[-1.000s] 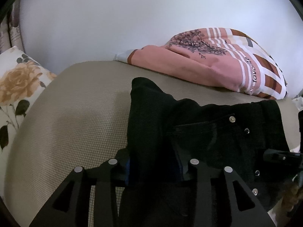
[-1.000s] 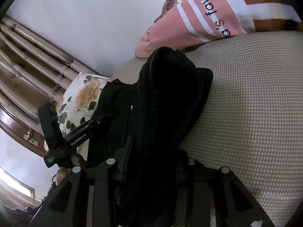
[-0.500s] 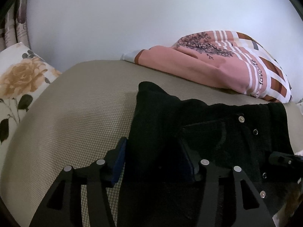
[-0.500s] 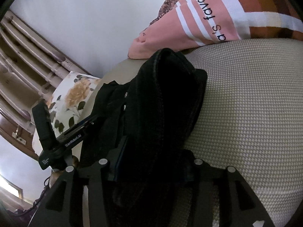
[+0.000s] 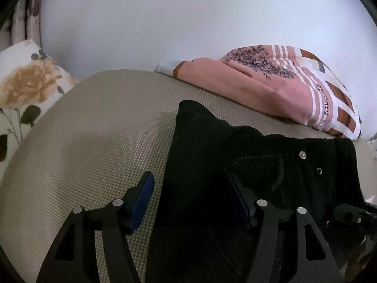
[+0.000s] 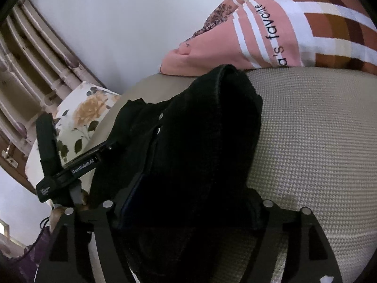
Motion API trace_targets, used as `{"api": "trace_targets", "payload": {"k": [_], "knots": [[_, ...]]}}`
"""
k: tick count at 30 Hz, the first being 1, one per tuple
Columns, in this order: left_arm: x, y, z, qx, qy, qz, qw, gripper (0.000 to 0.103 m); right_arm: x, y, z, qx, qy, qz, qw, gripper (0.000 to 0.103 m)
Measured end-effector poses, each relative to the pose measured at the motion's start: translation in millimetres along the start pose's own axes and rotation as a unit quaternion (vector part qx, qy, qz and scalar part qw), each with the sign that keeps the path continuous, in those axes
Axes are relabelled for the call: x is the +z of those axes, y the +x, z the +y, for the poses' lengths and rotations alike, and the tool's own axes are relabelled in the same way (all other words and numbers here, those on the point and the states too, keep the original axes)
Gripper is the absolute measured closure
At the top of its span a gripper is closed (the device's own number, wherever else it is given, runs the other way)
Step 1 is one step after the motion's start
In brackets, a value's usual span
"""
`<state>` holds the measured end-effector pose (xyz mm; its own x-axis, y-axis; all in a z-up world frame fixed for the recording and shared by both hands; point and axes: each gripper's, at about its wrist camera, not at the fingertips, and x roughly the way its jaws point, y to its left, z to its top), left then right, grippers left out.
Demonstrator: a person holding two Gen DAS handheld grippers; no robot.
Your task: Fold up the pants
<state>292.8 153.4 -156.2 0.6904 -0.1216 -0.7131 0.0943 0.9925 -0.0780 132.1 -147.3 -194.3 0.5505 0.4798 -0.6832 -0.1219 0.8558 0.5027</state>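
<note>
My left gripper [image 5: 192, 200] stands wide open. Its left finger [image 5: 141, 199] sits clear of the cloth on the beige cushion [image 5: 94, 141], and the right one is pressed against or half buried in the black pants [image 5: 235, 155], so it holds nothing. I judge that side to be let go so the fold can settle.

In the right view, my right gripper [image 6: 188, 212] has its fingers spread too, with a thick bunch of the pants [image 6: 200, 146] lying between them and heaped ahead of the tips. The dark cloth hides the pads, so I cannot tell if they are pinching it or only around it.

The pants lie folded over on the cushion, rivets and pocket facing up just right of my left fingers. Beyond both grippers' tips, a pink pillow [image 5: 271, 87] leans on the wall.
</note>
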Motion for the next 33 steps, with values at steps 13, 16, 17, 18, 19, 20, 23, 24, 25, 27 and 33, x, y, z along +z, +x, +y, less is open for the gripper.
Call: {"api": "trace_targets", "payload": {"k": [13, 16, 17, 18, 19, 20, 23, 24, 25, 27, 33], "knots": [[-0.7, -2.7, -5.5, 0.019, 0.011, -0.009, 0.9997, 0.037, -4.1, 0.4, 12.9, -0.043, -0.033, -0.015, 0.998, 0.015], [-1.1, -4.6, -6.9, 0.029, 0.014, -0.014, 0.9994, 0.036, -6.1, -3.1, 14.6, -0.054, -0.037, -0.027, 0.998, 0.015], [-1.1, -5.1, -7.2, 0.031, 0.015, -0.016, 0.9993, 0.036, -7.1, -4.6, 15.9, -0.06, -0.04, -0.033, 0.997, 0.015], [-1.3, -6.1, -7.4, 0.033, 0.015, -0.019, 0.9992, 0.034, -8.1, -6.3, 17.7, -0.068, -0.045, -0.04, 0.996, 0.015], [-1.4, -7.1, -7.5, 0.037, 0.015, -0.022, 0.999, 0.034, -9.0, -8.0, 19.5, -0.074, -0.049, -0.047, 0.995, 0.015], [-1.7, -7.9, -7.5, 0.04, 0.016, -0.024, 0.9988, 0.032, -10.6, -10.8, 21.9, -0.082, -0.055, -0.057, 0.994, 0.013], [-2.1, -11.9, -8.0, 0.048, 0.017, -0.035, 0.9981, 0.026, -14.4, -20.7, 27.5, -0.092, -0.071, -0.083, 0.99, 0.009], [-2.2, -12.7, -8.4, 0.05, 0.018, -0.037, 0.9979, 0.024, -14.3, -22.1, 27.4, -0.094, -0.071, -0.088, 0.989, 0.008], [-2.4, -13.8, -8.9, 0.053, 0.02, -0.039, 0.9976, 0.023, -14.5, -24.2, 27.4, -0.095, -0.071, -0.092, 0.989, 0.007], [-2.3, -15.1, -9.5, 0.057, 0.022, -0.043, 0.9972, 0.019, -14.3, -26.3, 27.2, -0.098, -0.07, -0.097, 0.988, 0.007], [-2.0, -17.8, -12.1, 0.068, 0.027, -0.052, 0.996, 0.013, -15.7, -28.2, 35.3, -0.12, -0.087, -0.105, 0.983, 0.002]]}}
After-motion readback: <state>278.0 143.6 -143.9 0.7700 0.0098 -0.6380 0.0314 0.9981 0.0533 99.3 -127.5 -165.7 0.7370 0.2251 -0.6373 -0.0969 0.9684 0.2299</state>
